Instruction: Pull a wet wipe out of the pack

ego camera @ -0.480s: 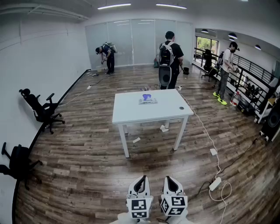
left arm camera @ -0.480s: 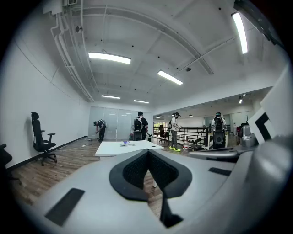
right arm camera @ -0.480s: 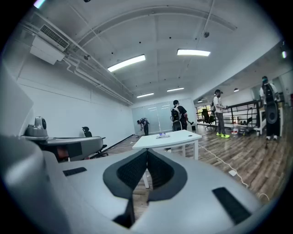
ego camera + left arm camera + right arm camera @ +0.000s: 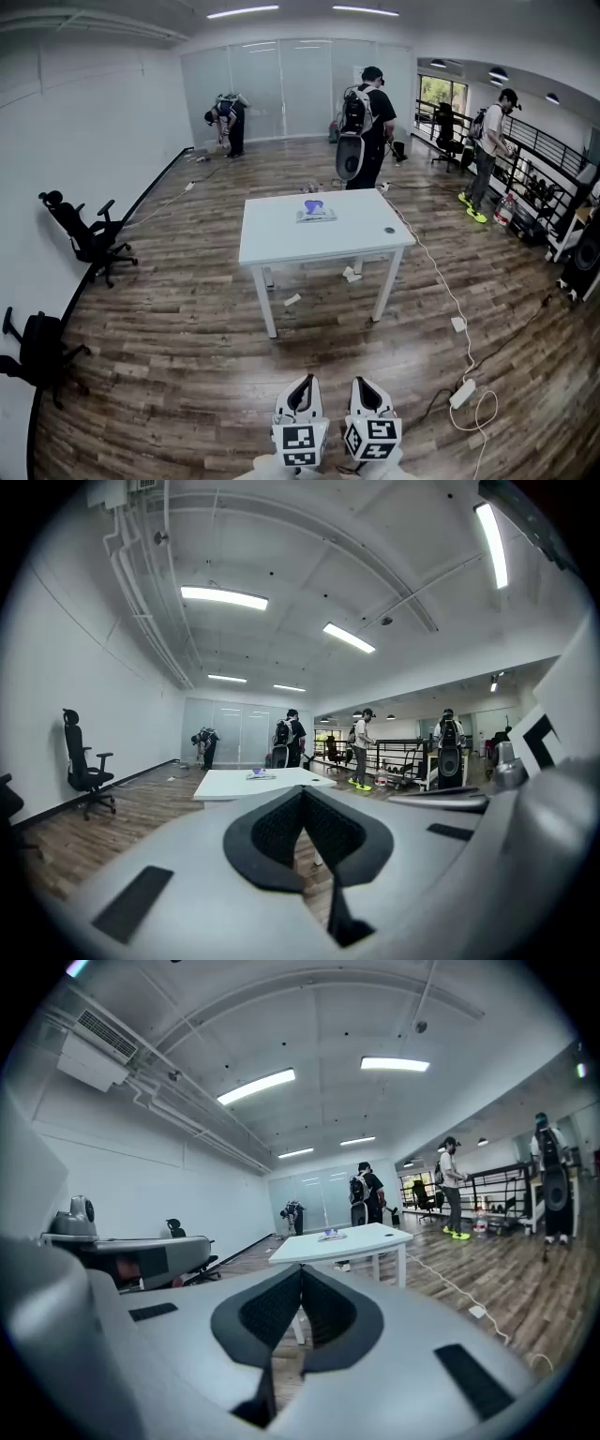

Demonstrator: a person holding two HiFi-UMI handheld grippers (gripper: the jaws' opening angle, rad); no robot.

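Only backpack person (image 4: pixel 366 122) beyond wipe pack (image 4: pixel 317 214) shifted.

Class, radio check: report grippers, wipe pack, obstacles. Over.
Left gripper shut, empty. Right gripper shut, empty. Wipe pack on white table, well ahead, untouched. Only floor between.

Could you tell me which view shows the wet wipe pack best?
The head view looks down onto the wet wipe pack. Both gripper views see it nearly edge-on, a tiny sliver on the table.

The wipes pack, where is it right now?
In the head view, the pack lies on the table mid-room, near its far edge; a person stands just beyond.
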